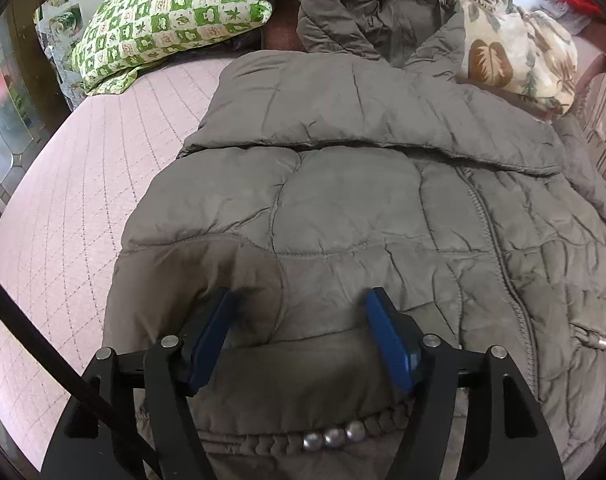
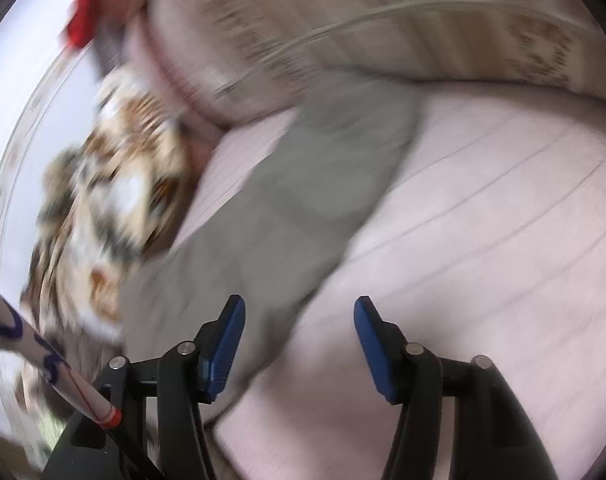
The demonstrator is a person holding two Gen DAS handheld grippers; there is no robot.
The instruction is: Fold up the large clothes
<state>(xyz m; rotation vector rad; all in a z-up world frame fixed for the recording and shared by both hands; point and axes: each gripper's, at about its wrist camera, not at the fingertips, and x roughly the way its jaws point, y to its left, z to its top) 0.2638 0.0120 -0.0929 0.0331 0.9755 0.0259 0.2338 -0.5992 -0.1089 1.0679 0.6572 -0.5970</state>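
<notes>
Hovering over a grey-brown quilted puffer jacket (image 1: 363, 200) spread on a pink quilted bed cover (image 1: 83, 200), the left tool (image 1: 299, 300) stands with its blue pads apart, gripping nothing, close above the hem near a row of metal snaps (image 1: 335, 436). One sleeve is already laid across the chest, and the hood (image 1: 367, 4) lies toward a green-and-white checked pillow (image 1: 171, 16) and a leaf-print blanket (image 1: 519, 52). On the right wrist view (heavily motion-blurred) the right tool (image 2: 299, 316) is likewise spread and empty, above the other grey sleeve (image 2: 303, 184), which stretches out across the bed cover. The step in hand appears to be bringing that sleeve in: best to pinch it near the cuff, taking both layers, lift it just clear of the bed and lay it flat over the body so the slippery padding does not bunch.
</notes>
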